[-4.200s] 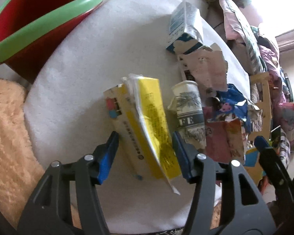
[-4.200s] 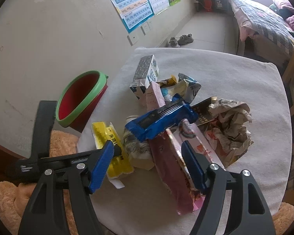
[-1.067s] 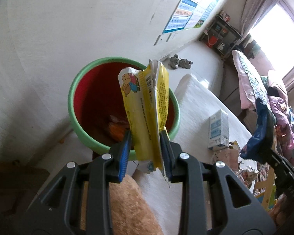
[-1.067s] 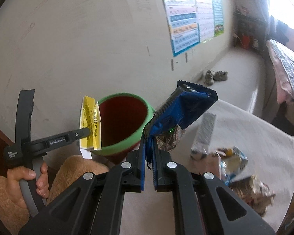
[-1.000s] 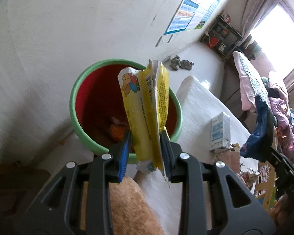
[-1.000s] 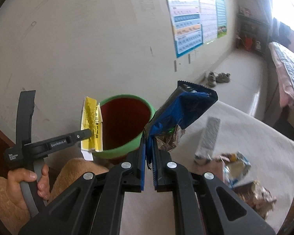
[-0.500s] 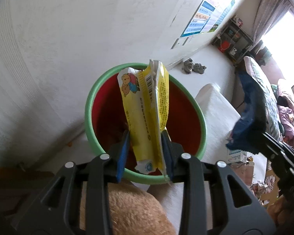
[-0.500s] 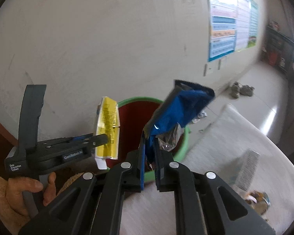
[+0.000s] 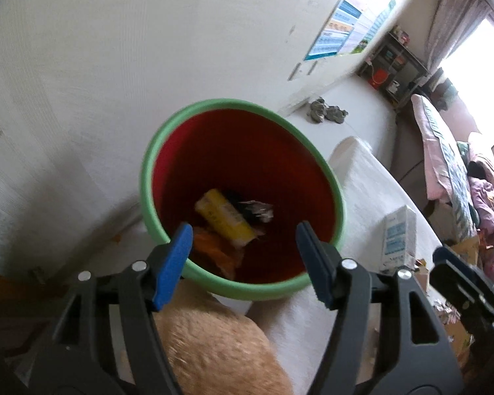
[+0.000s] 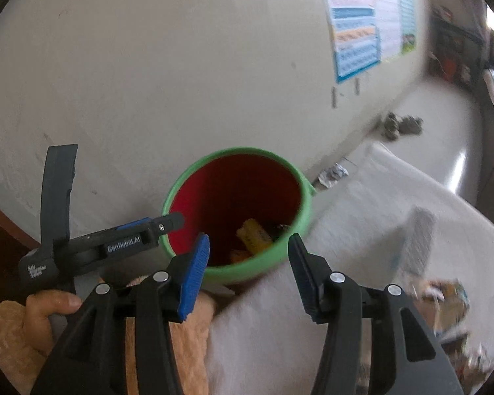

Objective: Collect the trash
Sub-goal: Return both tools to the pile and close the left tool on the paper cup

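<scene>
The bin [image 9: 154, 177] looks like smooth moulded plastic — a matt green rim and a red inner wall with a faint sheen. Inside, at about six o'clock from its centre, lies a yellow wrapper [image 9: 225, 217] of glossy film, with crinkled silvery foil [image 9: 258, 210] at its three o'clock. Both grippers are matt black plastic with small bright metal screws; the left gripper [image 9: 243, 256] and right gripper [image 10: 247, 256] carry ribbed blue pads [image 9: 174, 263]. The table cover [image 9: 372, 184] is soft white cloth, and the tan fabric [image 9: 214, 352] at six o'clock is fuzzy pile. The carton [image 9: 398, 240] is matt printed card — the wall [image 9: 115, 49] flat, chalky paint.
</scene>
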`<state>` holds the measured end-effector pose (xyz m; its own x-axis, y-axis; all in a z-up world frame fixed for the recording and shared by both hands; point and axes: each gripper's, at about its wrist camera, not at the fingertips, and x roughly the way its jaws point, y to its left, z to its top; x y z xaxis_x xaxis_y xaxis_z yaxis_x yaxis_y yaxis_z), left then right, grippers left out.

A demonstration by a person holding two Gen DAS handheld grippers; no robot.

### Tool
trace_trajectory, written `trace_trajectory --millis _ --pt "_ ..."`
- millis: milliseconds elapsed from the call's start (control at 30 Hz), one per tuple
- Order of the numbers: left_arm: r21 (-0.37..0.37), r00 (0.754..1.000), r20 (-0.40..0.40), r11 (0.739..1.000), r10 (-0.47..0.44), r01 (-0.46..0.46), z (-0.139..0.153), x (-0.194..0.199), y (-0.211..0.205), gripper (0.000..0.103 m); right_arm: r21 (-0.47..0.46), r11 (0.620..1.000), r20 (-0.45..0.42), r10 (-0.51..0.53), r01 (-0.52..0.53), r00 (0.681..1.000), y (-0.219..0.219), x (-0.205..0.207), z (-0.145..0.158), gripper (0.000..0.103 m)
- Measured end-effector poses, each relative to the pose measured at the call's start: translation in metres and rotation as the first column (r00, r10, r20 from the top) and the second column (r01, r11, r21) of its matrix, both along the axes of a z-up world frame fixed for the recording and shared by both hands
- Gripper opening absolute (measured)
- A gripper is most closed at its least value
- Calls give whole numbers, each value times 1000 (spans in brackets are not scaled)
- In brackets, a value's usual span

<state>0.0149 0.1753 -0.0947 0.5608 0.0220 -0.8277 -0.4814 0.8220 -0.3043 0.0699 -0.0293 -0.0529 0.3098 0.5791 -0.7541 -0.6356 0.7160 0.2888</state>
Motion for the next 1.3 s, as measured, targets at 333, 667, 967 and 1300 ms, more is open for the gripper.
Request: trace_trajectory --millis 333,667,967,1300 --pt "-26 992 -12 991 -128 128 1 2 -56 63 -74 969 -11 -238 237 971 -120 -40 -15 55" --pt "-39 955 -51 956 -292 290 -1 10 -128 63 -189 892 -68 -429 411 901 -217 -41 -38 71" --pt "-44 898 -82 902 -431 429 -5 16 -188 65 -185 881 -273 -471 435 839 -247 -42 -91 77" --pt "-140 816 -193 838 -545 527 -53 24 -236 65 -90 880 -257 -472 466 843 -250 -46 -68 29"
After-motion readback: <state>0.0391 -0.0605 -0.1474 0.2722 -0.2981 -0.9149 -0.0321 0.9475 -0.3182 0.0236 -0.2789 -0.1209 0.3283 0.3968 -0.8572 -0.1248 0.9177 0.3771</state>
